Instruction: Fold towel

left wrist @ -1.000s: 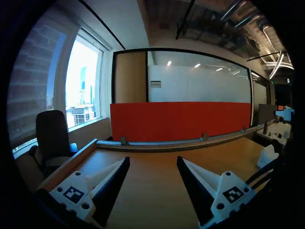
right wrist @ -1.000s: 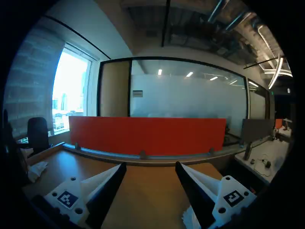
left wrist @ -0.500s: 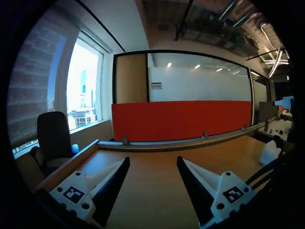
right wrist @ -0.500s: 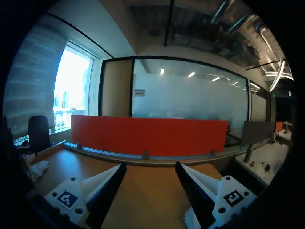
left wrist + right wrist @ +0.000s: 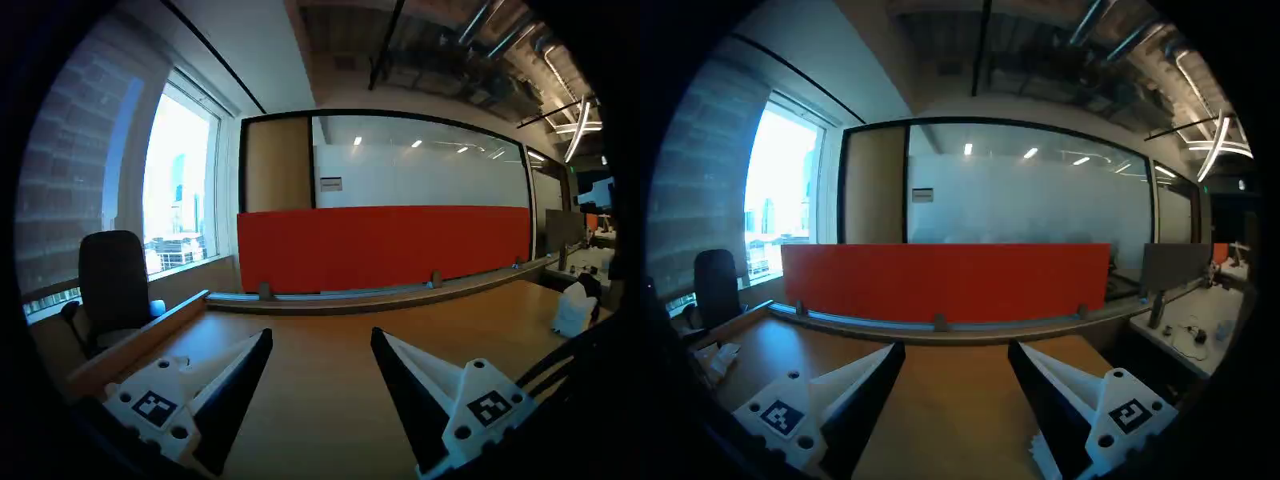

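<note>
Left gripper view shows the left gripper (image 5: pixel 320 332) gaping empty over the worktop (image 5: pixel 456 320), right gripper (image 5: pixel 955 345) likewise; the towel, presumably limp and light, needs corner pinches.

The worktop (image 5: pixel 320 416) was seen in a warm orange-brown wood tone. The partition (image 5: pixel 384 244) behind it was coloured a flat red-orange. The left hand-held gripper (image 5: pixel 320 334) and the right hand-held gripper (image 5: pixel 954 346) were finished in white, faced with black on the inner sides, and each finger was marked with a black-and-white square tag (image 5: pixel 154 406). The office chair (image 5: pixel 112 276) was black. The wall (image 5: pixel 56 200) was patterned in brick courses.
</note>
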`<action>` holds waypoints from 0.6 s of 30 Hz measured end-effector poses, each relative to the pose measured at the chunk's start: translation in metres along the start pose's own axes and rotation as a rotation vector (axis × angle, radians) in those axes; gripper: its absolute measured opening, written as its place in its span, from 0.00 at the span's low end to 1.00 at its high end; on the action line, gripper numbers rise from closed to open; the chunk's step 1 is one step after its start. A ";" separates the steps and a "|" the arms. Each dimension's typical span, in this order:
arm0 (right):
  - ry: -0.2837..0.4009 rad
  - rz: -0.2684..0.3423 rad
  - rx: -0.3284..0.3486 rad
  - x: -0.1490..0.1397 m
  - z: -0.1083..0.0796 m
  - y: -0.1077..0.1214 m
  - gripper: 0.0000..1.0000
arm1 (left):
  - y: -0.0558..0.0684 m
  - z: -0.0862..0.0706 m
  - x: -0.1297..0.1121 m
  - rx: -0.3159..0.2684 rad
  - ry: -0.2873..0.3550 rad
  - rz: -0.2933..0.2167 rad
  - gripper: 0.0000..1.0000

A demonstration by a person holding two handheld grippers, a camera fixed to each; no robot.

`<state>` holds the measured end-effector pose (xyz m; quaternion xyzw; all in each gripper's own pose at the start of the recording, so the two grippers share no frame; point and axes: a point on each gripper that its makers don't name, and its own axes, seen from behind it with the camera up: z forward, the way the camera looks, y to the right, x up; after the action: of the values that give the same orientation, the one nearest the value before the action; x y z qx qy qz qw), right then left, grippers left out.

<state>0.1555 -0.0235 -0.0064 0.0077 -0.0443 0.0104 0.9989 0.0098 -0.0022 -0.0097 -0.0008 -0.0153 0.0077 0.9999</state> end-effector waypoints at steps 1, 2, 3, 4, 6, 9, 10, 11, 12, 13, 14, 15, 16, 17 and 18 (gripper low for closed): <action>-0.001 0.000 -0.002 -0.003 0.001 0.000 1.00 | -0.001 0.000 -0.004 0.001 0.001 0.000 0.91; -0.002 0.000 -0.005 -0.006 0.001 0.000 1.00 | -0.001 0.000 -0.008 0.001 0.002 0.000 0.91; -0.003 0.001 -0.006 -0.010 0.002 -0.001 1.00 | -0.002 0.000 -0.012 0.002 0.002 0.000 0.91; -0.004 0.002 -0.006 -0.013 0.002 -0.002 1.00 | -0.001 0.000 -0.016 -0.002 0.004 0.000 0.91; -0.004 0.004 -0.004 -0.019 0.003 -0.004 1.00 | 0.002 0.001 -0.023 -0.010 0.008 0.000 0.91; -0.001 0.003 0.003 -0.027 0.006 -0.008 1.00 | 0.005 0.003 -0.032 -0.016 0.014 -0.002 0.91; 0.001 0.000 0.005 -0.029 0.007 -0.009 1.00 | 0.005 0.004 -0.035 -0.011 0.016 -0.001 0.91; 0.003 -0.002 0.007 -0.031 0.008 -0.010 1.00 | 0.004 0.005 -0.038 -0.007 0.019 -0.001 0.91; 0.006 -0.005 0.009 -0.033 0.009 -0.012 1.00 | 0.004 0.007 -0.041 -0.003 0.022 0.000 0.91; 0.009 -0.008 0.010 -0.035 0.009 -0.012 1.00 | 0.004 0.007 -0.044 -0.003 0.025 0.001 0.91; 0.012 -0.011 0.011 -0.036 0.010 -0.013 1.00 | 0.004 0.008 -0.047 -0.003 0.028 0.001 0.91; 0.015 -0.015 0.013 -0.038 0.011 -0.014 1.00 | 0.004 0.008 -0.050 -0.004 0.031 0.002 0.91; 0.017 -0.017 0.015 -0.039 0.011 -0.015 1.00 | 0.005 0.009 -0.053 -0.005 0.032 0.002 0.91; 0.019 -0.020 0.017 -0.041 0.012 -0.017 1.00 | 0.006 0.009 -0.056 -0.007 0.034 0.002 0.91; 0.021 -0.023 0.020 -0.043 0.012 -0.018 0.99 | 0.007 0.009 -0.060 -0.008 0.036 0.003 0.91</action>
<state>0.1125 -0.0424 0.0017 0.0181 -0.0339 -0.0003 0.9993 -0.0501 0.0035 -0.0025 -0.0048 0.0024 0.0091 0.9999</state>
